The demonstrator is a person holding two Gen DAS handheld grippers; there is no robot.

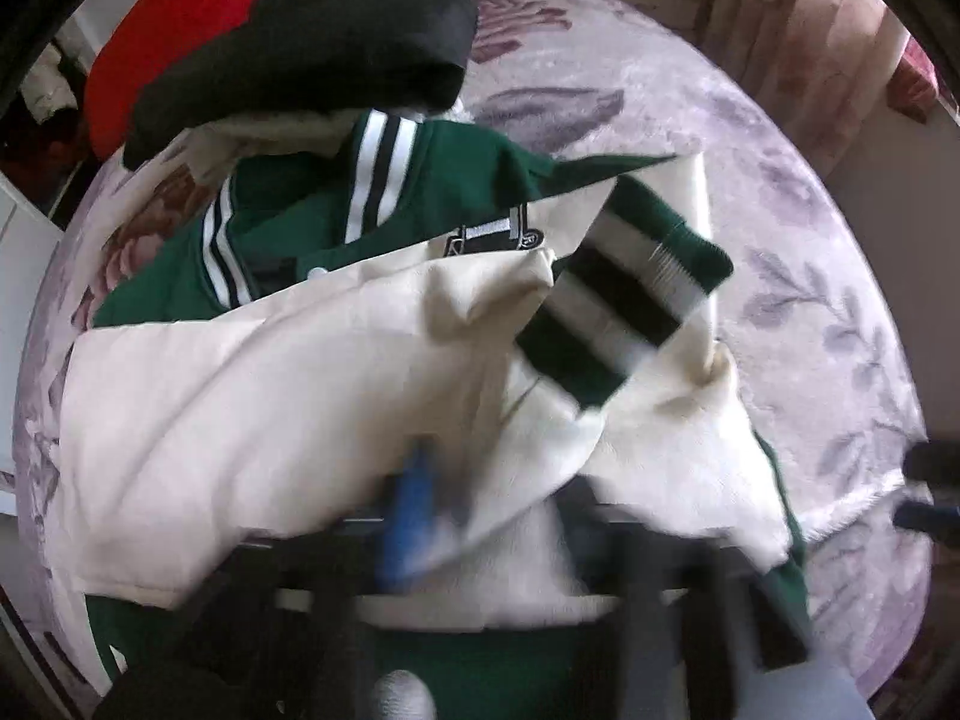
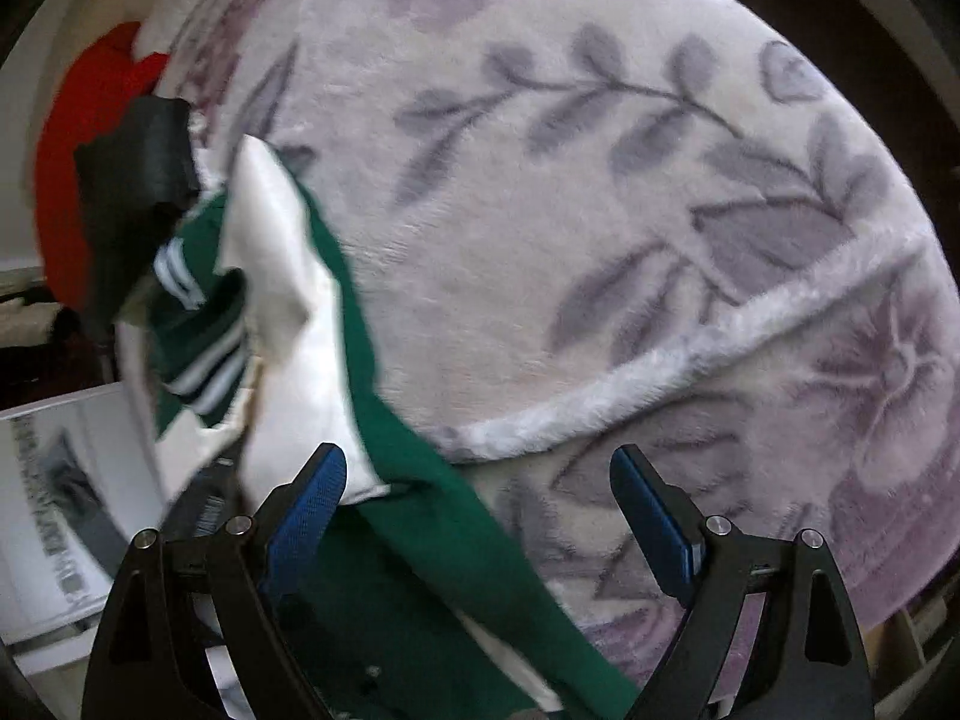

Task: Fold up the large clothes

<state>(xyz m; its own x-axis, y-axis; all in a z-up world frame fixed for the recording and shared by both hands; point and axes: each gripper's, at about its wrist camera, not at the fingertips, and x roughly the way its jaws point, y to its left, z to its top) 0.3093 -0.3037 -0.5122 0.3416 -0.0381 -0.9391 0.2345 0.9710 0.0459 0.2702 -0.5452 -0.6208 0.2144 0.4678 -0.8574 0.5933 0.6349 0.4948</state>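
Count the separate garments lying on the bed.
3, maybe more underneath. The green-and-cream jacket lies nearest, sleeves folded across it. The black garment sits beyond its collar. The red garment lies under the black one, at the far left. A pale layer beneath may be another.

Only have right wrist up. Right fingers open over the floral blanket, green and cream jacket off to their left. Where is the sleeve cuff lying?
Observer: The striped cuff lies folded in across the jacket's front, on top of the cream sleeve.
Operator: Is the left gripper holding anything?
Observer: Cannot tell. The left gripper is blurred, and cream fabric drapes over and between its fingers.
Operator: Which side of the jacket is up?
Observer: The front, most likely. A black-and-white chest patch shows on the green jacket, just above the folded sleeve.
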